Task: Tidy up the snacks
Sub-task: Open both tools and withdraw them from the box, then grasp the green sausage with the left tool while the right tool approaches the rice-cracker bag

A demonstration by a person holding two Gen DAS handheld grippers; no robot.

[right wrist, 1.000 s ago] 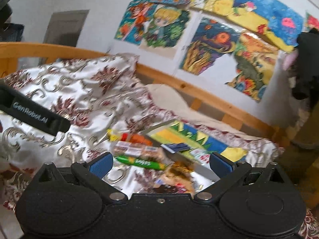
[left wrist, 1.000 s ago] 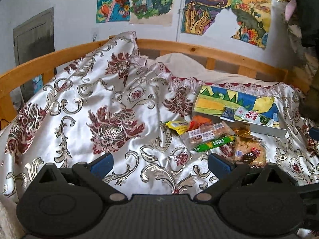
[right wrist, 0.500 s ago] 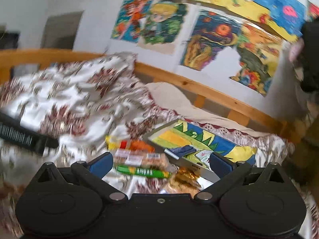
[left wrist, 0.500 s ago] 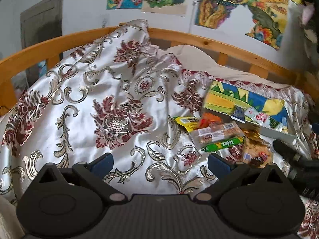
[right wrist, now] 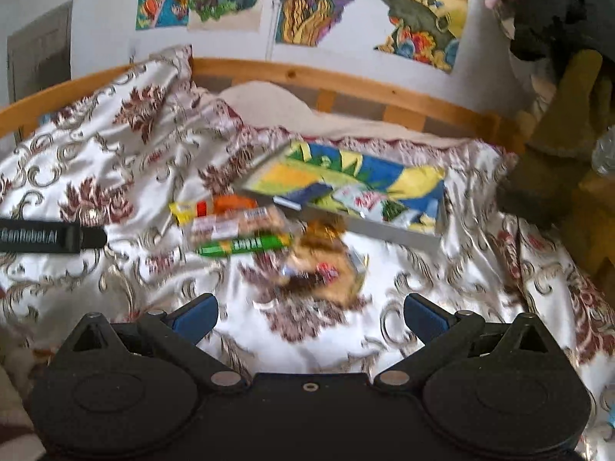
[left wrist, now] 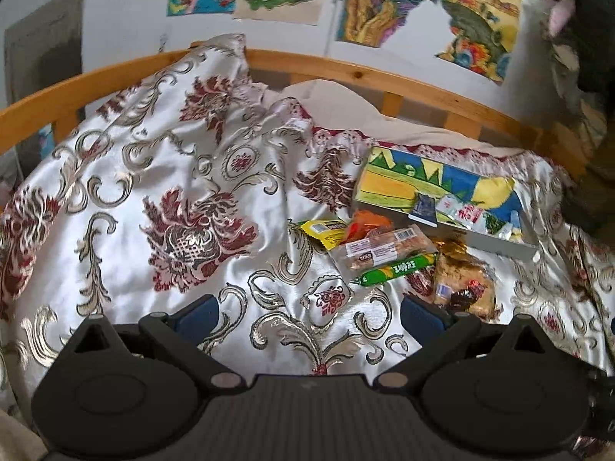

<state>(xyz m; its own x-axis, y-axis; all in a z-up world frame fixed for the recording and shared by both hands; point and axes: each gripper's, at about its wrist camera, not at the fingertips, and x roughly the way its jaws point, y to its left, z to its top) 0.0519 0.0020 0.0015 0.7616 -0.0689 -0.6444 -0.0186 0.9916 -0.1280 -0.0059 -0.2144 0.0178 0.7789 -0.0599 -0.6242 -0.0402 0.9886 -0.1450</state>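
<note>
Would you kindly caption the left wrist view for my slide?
Open left gripper over a patterned bedspread, facing loose snack packets beside a colourful box.

Your left gripper point(left wrist: 309, 313) was wide open, its two blue-padded fingers point(left wrist: 196, 312) spread far apart with nothing between them, pointing forward and slightly down. Your right gripper point(right wrist: 309, 313) was spread just as wide, its blue fingers point(right wrist: 423, 317) empty too, angled forward and down. In the right wrist view, part of your left gripper showed as a black bar at the left edge.
</note>
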